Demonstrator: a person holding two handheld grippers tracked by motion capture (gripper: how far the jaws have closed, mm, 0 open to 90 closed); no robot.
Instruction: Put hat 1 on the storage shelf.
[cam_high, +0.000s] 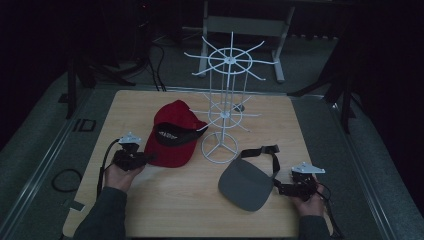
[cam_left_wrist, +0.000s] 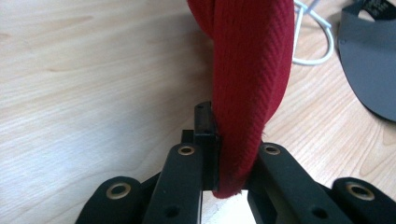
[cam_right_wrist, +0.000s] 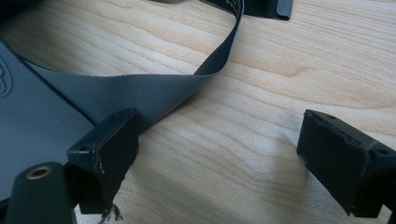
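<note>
Left gripper (cam_high: 146, 159) is clamping the brim of the red cap (cam_high: 172, 132), lying left of centre toward the table (cam_high: 165, 210) left edge; the white rack (cam_high: 222, 107) is standing just right of it. Right gripper (cam_high: 276, 189), jaws apart, is sitting at the grey visor (cam_high: 246, 185) near the right edge

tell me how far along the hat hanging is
Early. Nothing hangs on the white wire rack yet. In hand: the left gripper is shut on the red cap at its edge. The right gripper is open beside the grey visor, not gripping. Left: lifting both onto the rack's hooks.
</note>
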